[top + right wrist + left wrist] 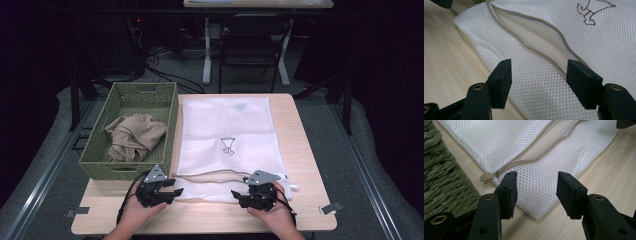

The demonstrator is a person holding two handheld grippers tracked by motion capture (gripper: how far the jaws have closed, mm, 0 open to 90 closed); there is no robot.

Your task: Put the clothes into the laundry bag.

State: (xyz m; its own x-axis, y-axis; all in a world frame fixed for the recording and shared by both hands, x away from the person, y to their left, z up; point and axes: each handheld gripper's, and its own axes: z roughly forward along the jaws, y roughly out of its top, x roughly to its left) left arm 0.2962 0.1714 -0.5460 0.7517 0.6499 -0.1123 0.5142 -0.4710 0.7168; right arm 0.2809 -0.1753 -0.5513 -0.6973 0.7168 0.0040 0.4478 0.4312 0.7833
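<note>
White mesh bag (pixel 227 135), flat, unzipped

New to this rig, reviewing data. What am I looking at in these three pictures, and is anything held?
No robot arm: a person holds a two-jaw tool in each hand. The high view looks down on the table; the other two pictures come from cameras riding on each tool. The left gripper and right gripper sit at the near edge of a white mesh laundry bag with its zipper partly open. A green woven basket holds a beige garment. Both pairs of jaws are open; nothing is held.
</note>
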